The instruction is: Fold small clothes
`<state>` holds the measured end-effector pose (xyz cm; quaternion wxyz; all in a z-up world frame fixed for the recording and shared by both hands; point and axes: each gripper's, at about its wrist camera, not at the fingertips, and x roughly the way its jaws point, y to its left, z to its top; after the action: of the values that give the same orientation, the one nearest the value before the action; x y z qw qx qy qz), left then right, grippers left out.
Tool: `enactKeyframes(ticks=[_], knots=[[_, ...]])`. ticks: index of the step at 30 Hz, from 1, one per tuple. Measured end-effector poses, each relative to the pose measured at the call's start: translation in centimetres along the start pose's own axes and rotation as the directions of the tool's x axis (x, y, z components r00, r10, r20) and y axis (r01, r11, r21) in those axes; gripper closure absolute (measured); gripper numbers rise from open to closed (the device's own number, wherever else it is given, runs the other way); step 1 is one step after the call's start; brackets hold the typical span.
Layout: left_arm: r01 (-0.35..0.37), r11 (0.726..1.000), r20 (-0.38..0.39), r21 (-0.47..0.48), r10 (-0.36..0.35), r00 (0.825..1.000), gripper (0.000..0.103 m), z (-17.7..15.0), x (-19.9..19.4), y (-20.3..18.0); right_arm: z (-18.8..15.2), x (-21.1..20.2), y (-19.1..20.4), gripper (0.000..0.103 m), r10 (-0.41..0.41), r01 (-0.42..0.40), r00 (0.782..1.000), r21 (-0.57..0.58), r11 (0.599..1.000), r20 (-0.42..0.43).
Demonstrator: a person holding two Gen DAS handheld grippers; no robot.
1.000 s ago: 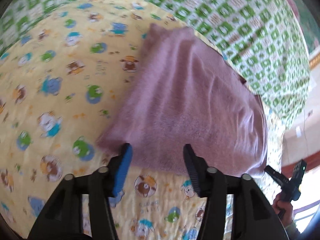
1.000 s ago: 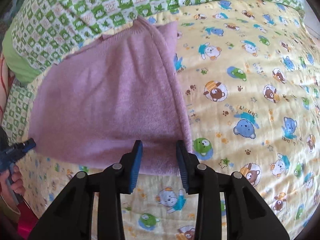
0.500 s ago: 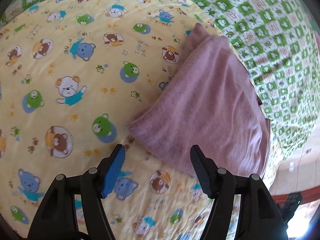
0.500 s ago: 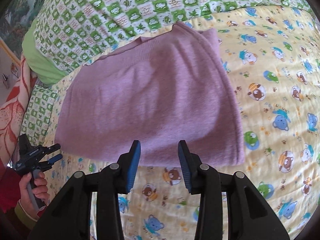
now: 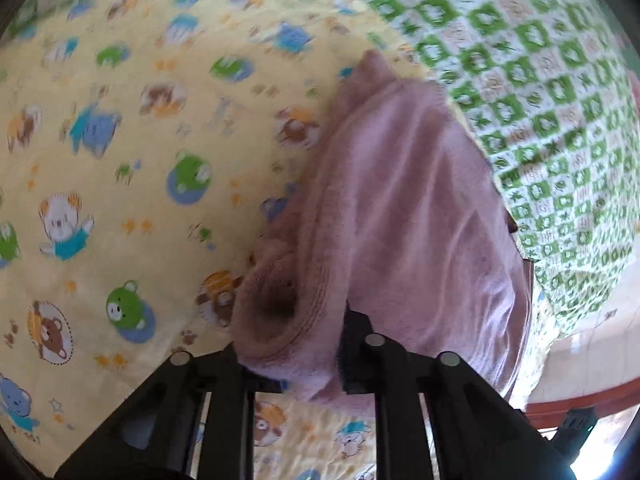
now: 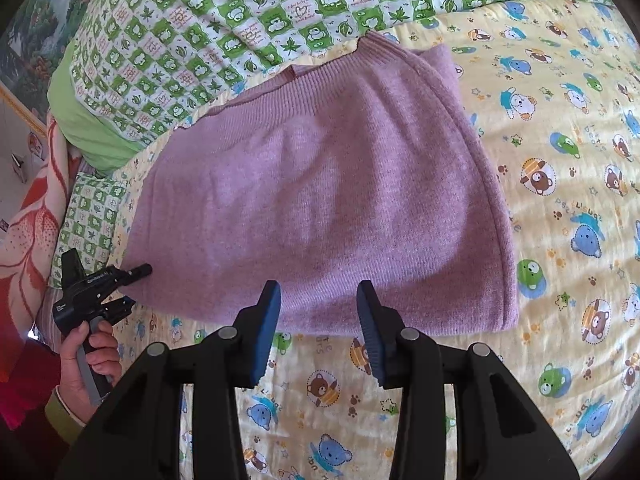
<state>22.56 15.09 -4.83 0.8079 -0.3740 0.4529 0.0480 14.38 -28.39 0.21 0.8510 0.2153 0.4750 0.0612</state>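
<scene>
A folded pink knit garment [image 6: 328,200] lies on the yellow cartoon-print sheet [image 6: 560,240]. In the left wrist view the garment [image 5: 400,208] reaches right up to the camera, and its near corner sits bunched between the fingers of my left gripper [image 5: 292,360], which is shut on it. In the right wrist view the left gripper [image 6: 138,272] shows at the garment's left corner, held in a hand. My right gripper [image 6: 318,304] is open and empty, just above the garment's near edge.
A green-and-white checked quilt [image 6: 240,20] lies along the far side of the bed, also in the left wrist view [image 5: 540,100]. A lime-green pillow [image 6: 88,120] and a red-and-white floral cloth [image 6: 28,220] lie at the left.
My left gripper has moved in onto the garment's corner and shut on it. My right gripper has drawn back from the garment's edge and opened a little wider.
</scene>
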Motion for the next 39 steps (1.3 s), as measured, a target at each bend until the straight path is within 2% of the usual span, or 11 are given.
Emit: enactKeyframes(ticks=[6, 13, 19, 22, 27, 29, 33, 34, 35, 37, 39], knots=[[0.071, 0.982, 0.056, 0.176, -0.082, 0.995, 0.094, -1.1, -2.1, -6.4, 2.0, 0.9, 1.0, 0.062, 0.038, -0.038, 0.999, 0.004, 0.999, -0.004], [0.152, 0.924, -0.014, 0.351, -0.157, 0.987, 0.094, -4.3, -0.6, -14.7, 9.1, 3.2, 5.3, 0.054, 0.154, -0.154, 0.988, -0.042, 0.987, -0.018], [0.169, 0.913, -0.062, 0.372, -0.157, 0.986, 0.094, -6.4, 1.7, -16.6, 15.7, 7.7, 11.6, 0.027, 0.27, -0.286, 0.955, -0.145, 0.947, -0.124], [0.172, 0.916, -0.07, 0.363, -0.158, 0.985, 0.094, -6.5, 2.3, -16.4, 17.5, 11.7, 13.9, 0.011, 0.321, -0.364, 0.916, -0.165, 0.916, -0.241], [0.173, 0.915, -0.078, 0.365, -0.155, 0.985, 0.094, -6.6, 2.7, -16.1, 18.3, 16.8, 14.9, 0.011, 0.27, -0.33, 0.906, -0.143, 0.933, -0.327], [0.166, 0.914, -0.078, 0.37, -0.147, 0.986, 0.094, -6.5, 2.8, -16.0, 18.4, 17.9, 15.6, 0.011, 0.298, -0.36, 0.891, -0.135, 0.923, -0.342], [0.149, 0.91, -0.077, 0.386, -0.129, 0.989, 0.094, -6.9, 3.1, -16.7, 18.7, 19.0, 17.7, 0.011, 0.292, -0.372, 0.892, -0.193, 0.908, -0.345], [0.146, 0.909, -0.076, 0.389, -0.127, 0.989, 0.094, -7.1, 3.2, -16.8, 18.8, 19.1, 18.3, 0.022, 0.278, -0.364, 0.899, -0.225, 0.904, -0.338], [0.144, 0.908, -0.074, 0.393, -0.125, 0.989, 0.094, -7.2, 3.2, -17.1, 18.8, 19.2, 18.9, 0.052, 0.254, -0.351, 0.905, -0.262, 0.899, -0.342], [0.15, 0.904, -0.073, 0.4, -0.132, 0.989, 0.094, -7.3, 2.9, -17.6, 19.0, 19.2, 19.1, 0.085, 0.226, -0.336, 0.906, -0.281, 0.899, -0.359], [0.174, 0.894, -0.079, 0.413, -0.156, 0.985, 0.094, -7.6, 2.1, -18.2, 19.4, 17.6, 18.7, 0.085, 0.237, -0.333, 0.918, -0.298, 0.895, -0.318]])
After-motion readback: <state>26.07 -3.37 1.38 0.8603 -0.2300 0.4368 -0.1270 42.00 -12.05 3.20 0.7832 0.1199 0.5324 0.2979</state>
